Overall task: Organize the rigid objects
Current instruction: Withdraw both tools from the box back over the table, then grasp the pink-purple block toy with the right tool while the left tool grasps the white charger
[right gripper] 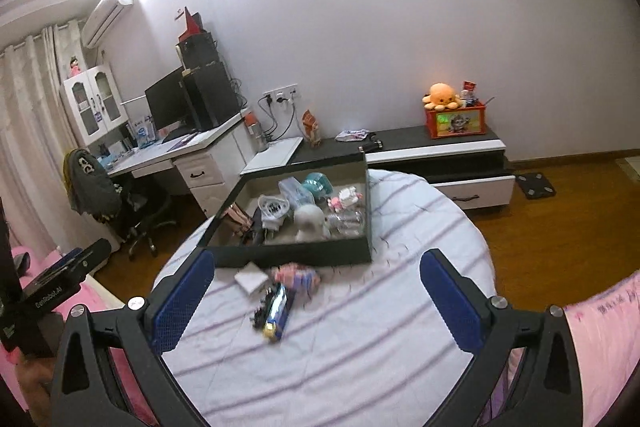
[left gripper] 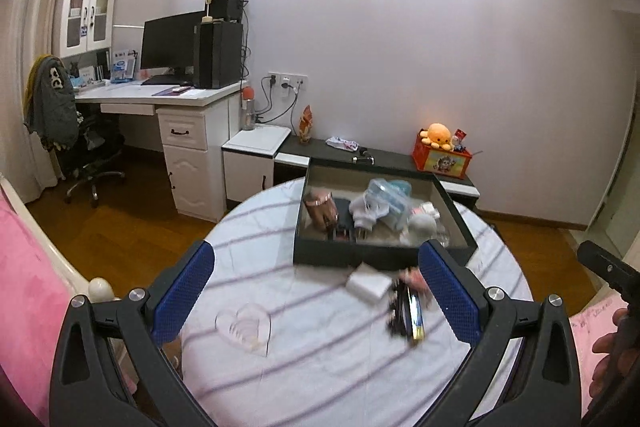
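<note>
A dark shallow box (left gripper: 352,259) (right gripper: 296,255) full of small items sits at the far side of a round table with a striped cloth (left gripper: 320,367) (right gripper: 360,347). In front of the box lie a white block (left gripper: 368,283) (right gripper: 251,279), a pink item (right gripper: 296,275) (left gripper: 414,277) and a dark bundle with a blue-and-yellow pen-like thing (left gripper: 408,315) (right gripper: 276,311). A clear heart-shaped dish (left gripper: 244,327) rests nearer on the left. My left gripper (left gripper: 316,291) is open and empty above the near table. My right gripper (right gripper: 316,299) is open wide, also empty.
A white desk (left gripper: 160,95) with monitor and an office chair (left gripper: 80,147) stand at the left. A low dark cabinet (right gripper: 440,143) with an orange toy box (right gripper: 460,121) runs along the wall. Pink bedding (left gripper: 24,287) flanks the table. A scale (right gripper: 534,187) lies on the floor.
</note>
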### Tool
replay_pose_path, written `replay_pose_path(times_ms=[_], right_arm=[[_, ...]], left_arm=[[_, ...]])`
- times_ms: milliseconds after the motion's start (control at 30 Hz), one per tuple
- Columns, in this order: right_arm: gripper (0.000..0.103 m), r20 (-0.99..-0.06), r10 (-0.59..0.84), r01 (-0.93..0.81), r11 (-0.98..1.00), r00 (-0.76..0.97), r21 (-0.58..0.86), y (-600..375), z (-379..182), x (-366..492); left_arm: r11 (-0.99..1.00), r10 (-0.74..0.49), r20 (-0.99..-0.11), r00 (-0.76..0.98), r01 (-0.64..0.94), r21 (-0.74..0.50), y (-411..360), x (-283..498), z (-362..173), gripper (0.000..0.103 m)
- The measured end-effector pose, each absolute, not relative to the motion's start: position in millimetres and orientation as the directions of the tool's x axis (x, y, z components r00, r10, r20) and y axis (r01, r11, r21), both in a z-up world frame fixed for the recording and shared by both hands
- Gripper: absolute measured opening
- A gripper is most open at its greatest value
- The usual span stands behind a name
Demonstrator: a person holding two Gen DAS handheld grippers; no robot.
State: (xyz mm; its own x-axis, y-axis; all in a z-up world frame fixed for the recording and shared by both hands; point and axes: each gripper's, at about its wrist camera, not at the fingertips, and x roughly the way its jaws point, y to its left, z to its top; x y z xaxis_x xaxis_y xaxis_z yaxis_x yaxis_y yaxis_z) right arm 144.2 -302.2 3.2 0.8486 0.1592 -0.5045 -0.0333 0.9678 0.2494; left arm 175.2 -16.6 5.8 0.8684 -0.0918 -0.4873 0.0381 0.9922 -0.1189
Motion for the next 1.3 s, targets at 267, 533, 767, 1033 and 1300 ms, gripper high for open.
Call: replay_pose_path(times_ms=[267,533,767,1033,1300], right_arm=[[0.103,-0.612,0.177,-0.016,0.966,0.771,0.259,-290,-45,124],[0.103,-0.63,0.202,-0.053,0.967,0.75,0.248,-277,-54,122],[0.103,-0.642,0.206,-0.057,0.968,0.738,0.246,-273,-55,124],[0.103,-0.665,0.207,-0.071,0.971,0.718,0.227,-265,-59,157],[0.103,-0.713,0.213,-0.05,0.969,0.668,0.243,-267,-80,212]], left_arm=[[0.988,-0.125,-0.567,0.814,0.053,-0.142,-27,145,-38,0.103],[0.988,-0.138,-0.588,0.797,0.072,-0.134,-38,140,-46,0.103],[0.989,-0.138,-0.608,0.782,0.074,-0.129,-37,146,-50,0.103],[0.991,-0.135,-0.642,0.754,0.093,-0.099,-44,188,-68,0.103],[0.99,-0.135,-0.692,0.709,0.129,-0.06,-61,247,-98,0.103]])
